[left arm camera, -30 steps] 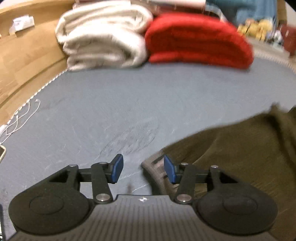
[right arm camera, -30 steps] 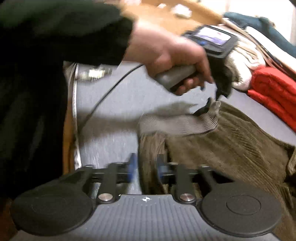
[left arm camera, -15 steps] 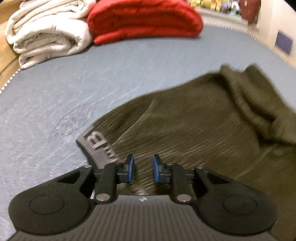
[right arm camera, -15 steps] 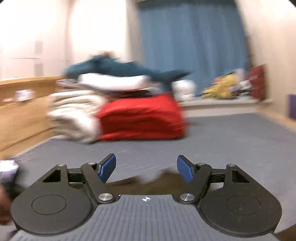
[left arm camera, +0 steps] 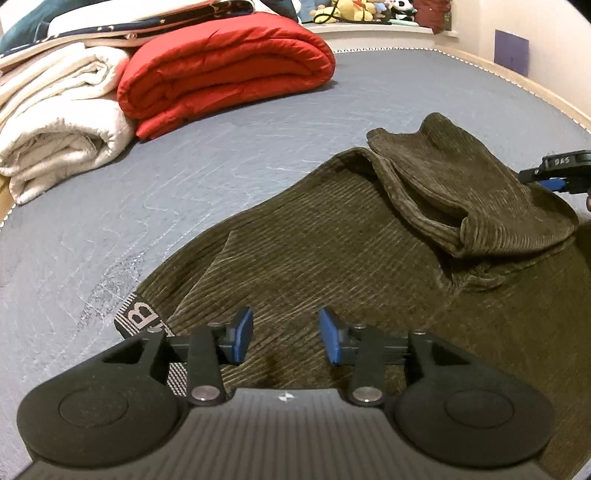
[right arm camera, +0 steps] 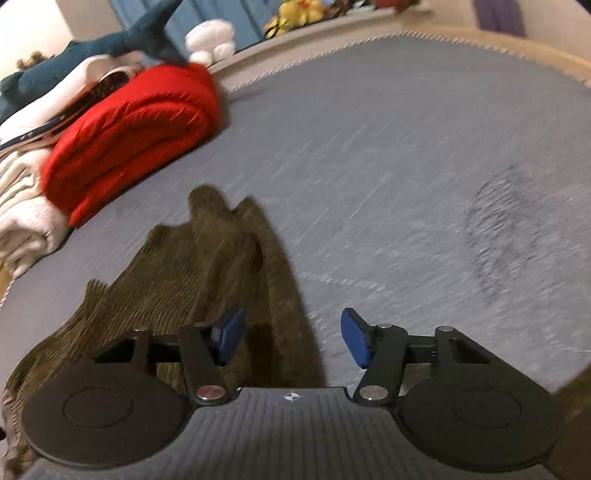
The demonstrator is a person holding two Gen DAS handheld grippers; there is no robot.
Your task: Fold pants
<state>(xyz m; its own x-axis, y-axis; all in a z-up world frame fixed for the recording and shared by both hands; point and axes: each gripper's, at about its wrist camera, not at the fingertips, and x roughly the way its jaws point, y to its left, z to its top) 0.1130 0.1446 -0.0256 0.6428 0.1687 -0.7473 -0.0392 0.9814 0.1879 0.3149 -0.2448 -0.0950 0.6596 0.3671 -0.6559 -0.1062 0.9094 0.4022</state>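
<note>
A grey-blue bed [left arm camera: 229, 133] fills both views and carries everything else. Spread across its near part are the olive corduroy pants [left arm camera: 332, 258], laid roughly flat, with one leg end folded back over the rest into a raised, rumpled flap at the far right in the left wrist view. A grey waistband strip with large lettering [left arm camera: 142, 317] is seen at the pants' near-left edge, just beside the left gripper's left finger. In the right wrist view the pants [right arm camera: 192, 277] reach from the lower left up to the middle, and that picture is blurred.

At the far left of the bed a folded red quilt [left arm camera: 221, 70] is stacked touching a folded white blanket [left arm camera: 55, 122]; a dark blue plush shark [right arm camera: 122, 40] lies on top of the pile in the right wrist view, and small plush toys [left arm camera: 354, 9] are lined along the far ledge.

The left gripper [left arm camera: 285, 340] is held over the pants near the waistband; its fingers are opening, stand partly apart, and nothing is gripped between them. The right gripper [right arm camera: 293, 339] is held over the pants' right edge; its fingers are closing, stand apart, and no cloth is pinched. Its tip [left arm camera: 557, 173] is seen beside the folded flap in the left wrist view.
</note>
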